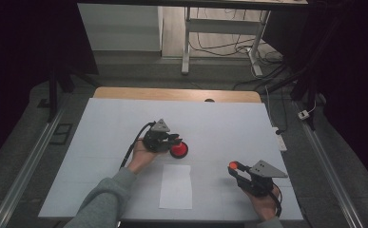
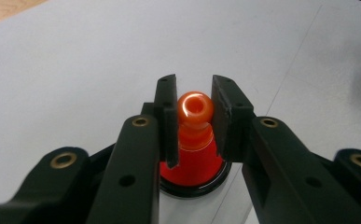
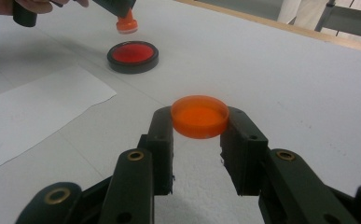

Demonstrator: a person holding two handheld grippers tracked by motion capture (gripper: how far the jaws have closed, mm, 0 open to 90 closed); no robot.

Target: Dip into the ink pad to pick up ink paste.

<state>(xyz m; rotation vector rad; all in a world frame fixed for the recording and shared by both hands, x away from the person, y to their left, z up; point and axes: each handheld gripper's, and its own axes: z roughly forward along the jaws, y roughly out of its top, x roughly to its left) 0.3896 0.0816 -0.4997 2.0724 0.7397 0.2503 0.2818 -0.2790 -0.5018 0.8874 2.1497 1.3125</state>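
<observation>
The left gripper (image 2: 194,116) has its jaws closed on the round knob of an orange stamp (image 2: 193,140), one pad on each side of the knob, and the stamp points down over a round black ink pad (image 2: 194,189) with a red centre. From the right gripper view the stamp (image 3: 127,23) hangs just above and beyond the ink pad (image 3: 132,57), whether touching it cannot be told. From above, the left gripper (image 1: 174,140) and the ink pad (image 1: 179,150) sit near the middle of the table (image 1: 101,142), a little toward its far edge. The right gripper (image 3: 200,128) holds an orange lid (image 3: 200,116) by its rim, its jaws narrow around it, the lid lifted off the surface. In the high view this gripper (image 1: 236,170) is near the front right corner of the table, well apart from the left one. A white sheet of paper (image 1: 176,186) lies flat between the two hands, near the front edge, just beside the ink pad.
</observation>
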